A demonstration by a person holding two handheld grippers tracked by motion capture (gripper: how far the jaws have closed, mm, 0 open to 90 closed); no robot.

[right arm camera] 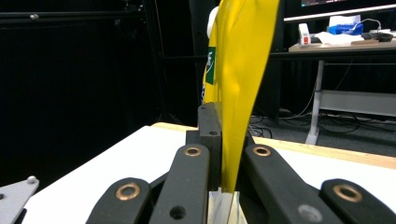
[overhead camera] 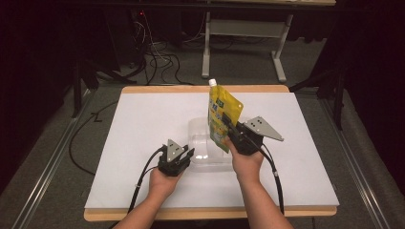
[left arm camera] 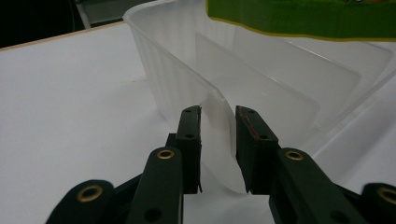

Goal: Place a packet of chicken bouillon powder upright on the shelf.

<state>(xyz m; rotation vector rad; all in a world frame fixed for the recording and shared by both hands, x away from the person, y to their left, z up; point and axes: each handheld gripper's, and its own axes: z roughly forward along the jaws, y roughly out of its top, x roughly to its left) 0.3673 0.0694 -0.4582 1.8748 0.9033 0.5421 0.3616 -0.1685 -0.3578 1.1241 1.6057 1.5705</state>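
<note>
Here the left gripper (left arm camera: 218, 149) is pinching the bin (left arm camera: 173, 84) rim at lower centre, so the right gripper (right arm camera: 227, 154), clamping the pouch (overhead camera: 222, 114), should be lowering it straight in.

I note the white tabletop (overhead camera: 143, 143) w/ a wood edge (overhead camera: 200, 88), standing on grey floor. Beyond its far side, loose black cables (overhead camera: 160, 59) lie on the floor beside a grey desk frame (overhead camera: 243, 33); a metal rail (overhead camera: 47, 167) runs along the floor at left. In the right gripper view I see a second desk (right arm camera: 345, 46) carrying small items, too small to ID.
</note>
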